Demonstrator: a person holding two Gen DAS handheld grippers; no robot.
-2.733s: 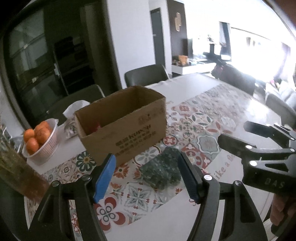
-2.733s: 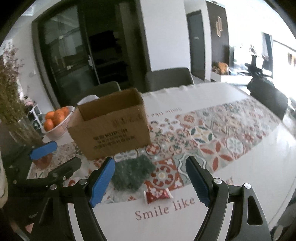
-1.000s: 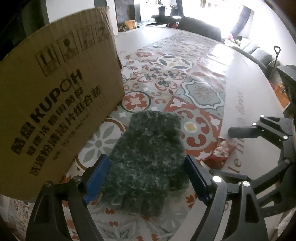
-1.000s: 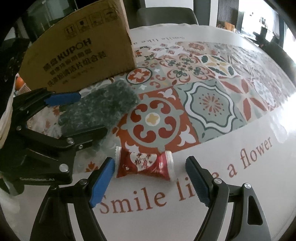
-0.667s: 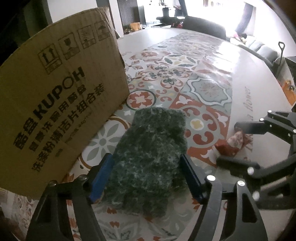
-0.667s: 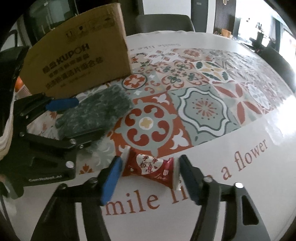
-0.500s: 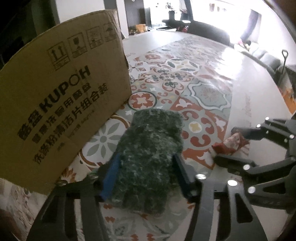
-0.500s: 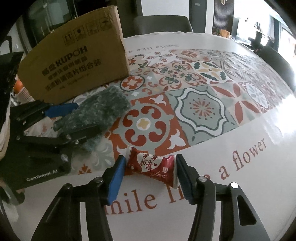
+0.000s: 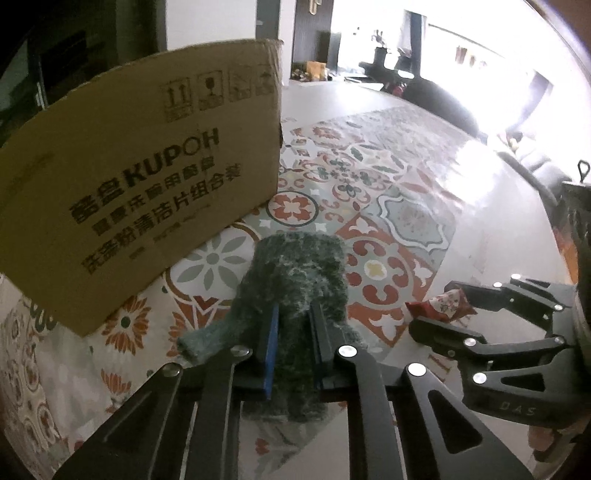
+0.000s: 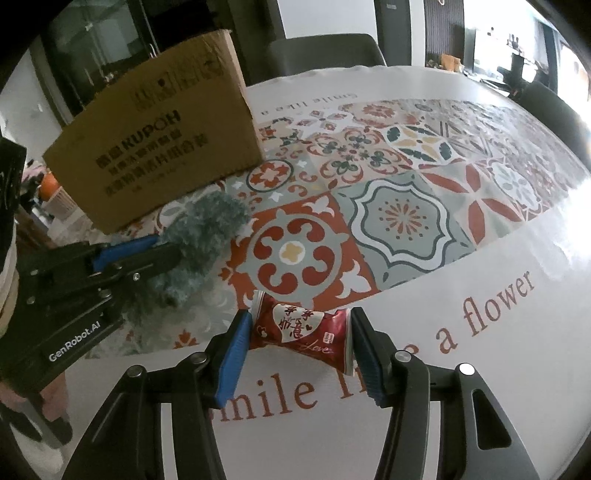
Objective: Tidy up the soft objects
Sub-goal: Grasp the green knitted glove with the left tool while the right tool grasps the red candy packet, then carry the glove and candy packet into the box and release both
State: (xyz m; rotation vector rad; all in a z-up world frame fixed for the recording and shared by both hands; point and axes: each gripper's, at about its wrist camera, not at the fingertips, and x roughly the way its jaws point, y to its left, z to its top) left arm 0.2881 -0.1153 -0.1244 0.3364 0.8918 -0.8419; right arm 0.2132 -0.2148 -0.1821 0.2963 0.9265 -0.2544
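At about 10 o'clock on the patterned desk (image 9: 413, 206) stands a cardboard box (image 9: 140, 192), and just below it the left tongs (image 9: 293, 343) are pressed together on a fuzzy dark green cloth (image 9: 299, 273), which bunches between the pads. Toward 3 o'clock from there, the right tongs (image 10: 297, 354) pinch a red snack packet (image 10: 303, 332) by its two ends, at the edge of the tile pattern.

The counter (image 10: 424, 387) wears a white cloth with a band of red and grey-green tile patterns and printed lettering. Beyond its far edge stands a dark chair (image 10: 325, 51), backed by a white wall (image 9: 221, 22) and dark glass doors (image 10: 110, 40). Strong daylight floods in from windows (image 9: 498, 74) at its far right end.
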